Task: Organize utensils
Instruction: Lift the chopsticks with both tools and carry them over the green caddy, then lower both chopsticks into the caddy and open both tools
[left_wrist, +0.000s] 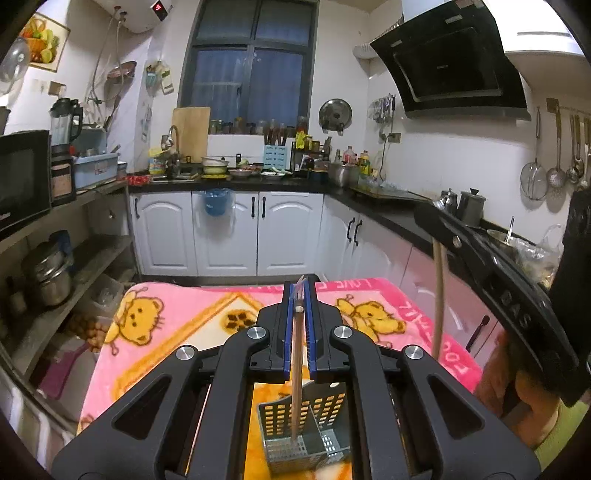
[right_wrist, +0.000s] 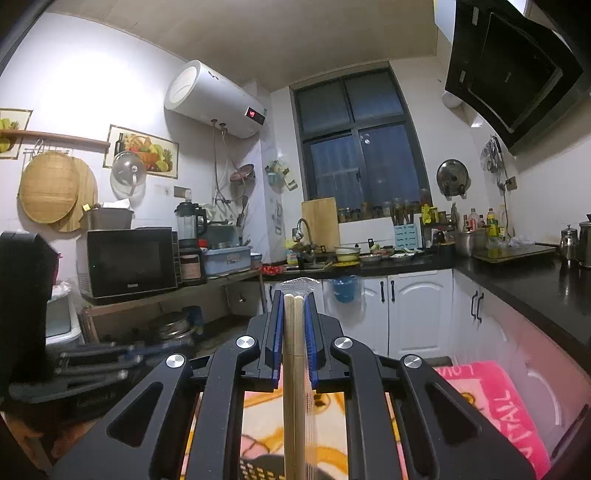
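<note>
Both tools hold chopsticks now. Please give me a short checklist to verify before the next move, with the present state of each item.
1. Left tool shut on one chopstick: ok.
2. That chopstick's lower end stands in the holder: ok.
3. Right tool shut on a pair of chopsticks: ok.
4. Pair side by side, ends even at the top: ok.
5. Pair's lower ends over the holder: cannot tell, they leave the picture.
6. Holder upright on the blanket: ok.

The blanket (left_wrist: 177, 306) bears upside-down pink lettering; the right tool's (left_wrist: 436, 229) arm reads "GAS"
</note>
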